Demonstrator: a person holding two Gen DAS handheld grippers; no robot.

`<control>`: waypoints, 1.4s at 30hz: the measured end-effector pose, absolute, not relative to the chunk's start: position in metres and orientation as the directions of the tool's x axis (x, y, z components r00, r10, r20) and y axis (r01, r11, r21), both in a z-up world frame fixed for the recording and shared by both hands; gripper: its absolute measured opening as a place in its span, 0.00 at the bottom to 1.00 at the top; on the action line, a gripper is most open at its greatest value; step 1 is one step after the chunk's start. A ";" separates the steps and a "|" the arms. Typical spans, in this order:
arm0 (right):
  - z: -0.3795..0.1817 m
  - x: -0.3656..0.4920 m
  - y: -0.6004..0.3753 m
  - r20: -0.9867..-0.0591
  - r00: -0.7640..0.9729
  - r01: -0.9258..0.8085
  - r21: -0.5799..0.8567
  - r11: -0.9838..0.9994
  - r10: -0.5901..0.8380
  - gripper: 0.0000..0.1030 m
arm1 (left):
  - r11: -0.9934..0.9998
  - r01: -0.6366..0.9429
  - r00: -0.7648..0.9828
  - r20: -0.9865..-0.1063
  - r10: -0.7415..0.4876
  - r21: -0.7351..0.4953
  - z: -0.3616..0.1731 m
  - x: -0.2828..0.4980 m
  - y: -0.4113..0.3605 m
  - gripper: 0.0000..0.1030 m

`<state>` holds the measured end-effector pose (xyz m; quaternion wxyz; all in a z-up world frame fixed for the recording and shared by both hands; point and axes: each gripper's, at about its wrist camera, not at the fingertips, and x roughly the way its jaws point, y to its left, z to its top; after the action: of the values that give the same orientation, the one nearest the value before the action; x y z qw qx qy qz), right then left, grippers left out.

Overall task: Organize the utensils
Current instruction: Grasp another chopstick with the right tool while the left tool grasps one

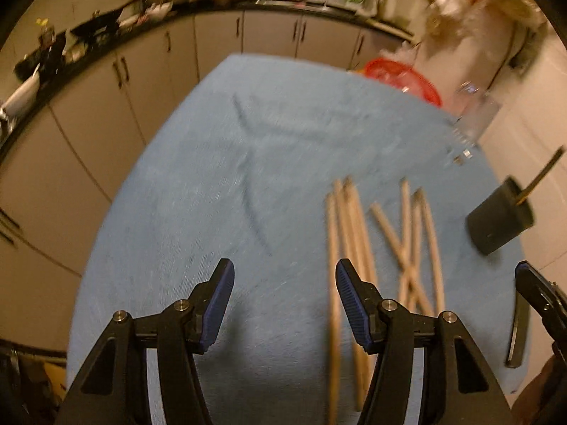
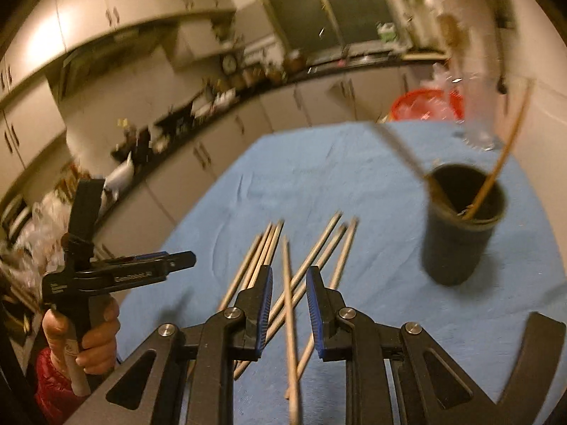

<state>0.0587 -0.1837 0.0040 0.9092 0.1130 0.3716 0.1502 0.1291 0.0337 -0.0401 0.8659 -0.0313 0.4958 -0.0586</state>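
Several wooden chopsticks [image 1: 358,233] lie loose on the blue cloth, also in the right wrist view [image 2: 329,248]. A black cup [image 2: 460,226] stands at the right with two chopsticks [image 2: 496,173] leaning in it; it also shows in the left wrist view [image 1: 499,219]. My left gripper [image 1: 285,276] is open and empty above the cloth, left of the chopsticks. My right gripper [image 2: 288,283] is open, its jaws on either side of one chopstick [image 2: 290,318] without gripping it.
The blue cloth [image 1: 212,184] covers the table. A red basin [image 1: 404,78] and a clear glass container [image 1: 475,113] sit at the far right edge. Kitchen cabinets and a cluttered counter [image 1: 106,32] run behind. The left gripper is also in the right wrist view [image 2: 177,260].
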 end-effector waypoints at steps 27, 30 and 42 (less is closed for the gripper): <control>-0.078 0.202 -0.104 -0.879 0.411 -0.257 0.141 0.956 0.240 0.06 | 0.983 0.099 0.452 -0.873 -0.184 -0.156 -0.066 0.139 0.061 0.59; -0.060 0.187 -0.117 -0.841 0.467 -0.237 0.177 0.955 0.272 0.06 | 0.974 0.121 0.413 -0.883 -0.224 -0.190 -0.066 0.152 0.048 0.59; -0.013 0.131 -0.151 -0.726 0.588 -0.214 0.285 0.934 0.356 0.06 | 0.980 0.177 0.314 -0.939 -0.142 -0.089 -0.080 0.194 -0.006 0.41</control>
<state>0.1311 -0.1514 -0.0132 0.8873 0.0837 0.4242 0.1607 0.1941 -0.0059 -0.0796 0.8105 0.0151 0.5772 -0.0982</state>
